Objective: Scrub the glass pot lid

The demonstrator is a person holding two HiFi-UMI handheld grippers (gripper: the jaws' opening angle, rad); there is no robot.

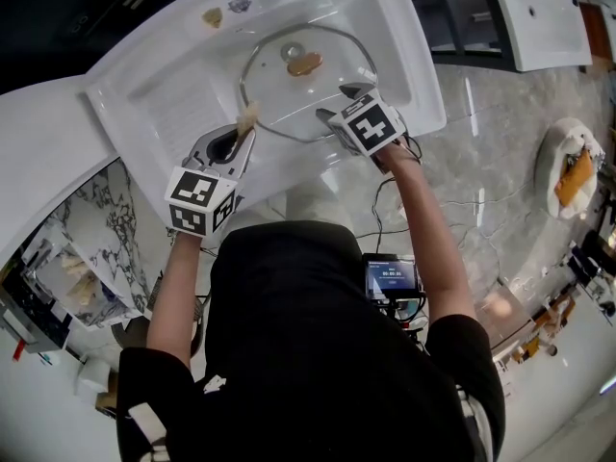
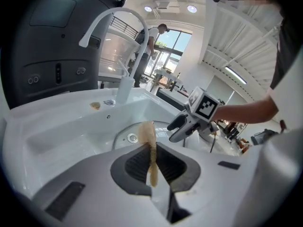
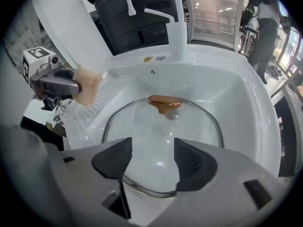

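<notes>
The glass pot lid (image 1: 289, 99) with a copper-coloured handle (image 1: 304, 64) lies flat in the white sink (image 1: 144, 75). My left gripper (image 1: 241, 141) is shut on a thin beige sponge (image 1: 248, 118), which it holds upright over the sink's near left edge, just off the lid's rim. In the left gripper view the sponge (image 2: 149, 138) sticks out between the pads. My right gripper (image 1: 343, 104) hovers open over the lid's near right rim. In the right gripper view the lid (image 3: 161, 126) shows between the spread jaws, with nothing gripped.
A white faucet (image 2: 118, 18) rises behind the basin. Two small scraps (image 1: 212, 15) lie on the sink's back ledge. The drain (image 3: 171, 113) shows through the glass under the handle. A marble floor and a small screen (image 1: 390, 277) lie below. A person (image 3: 262, 27) stands far off.
</notes>
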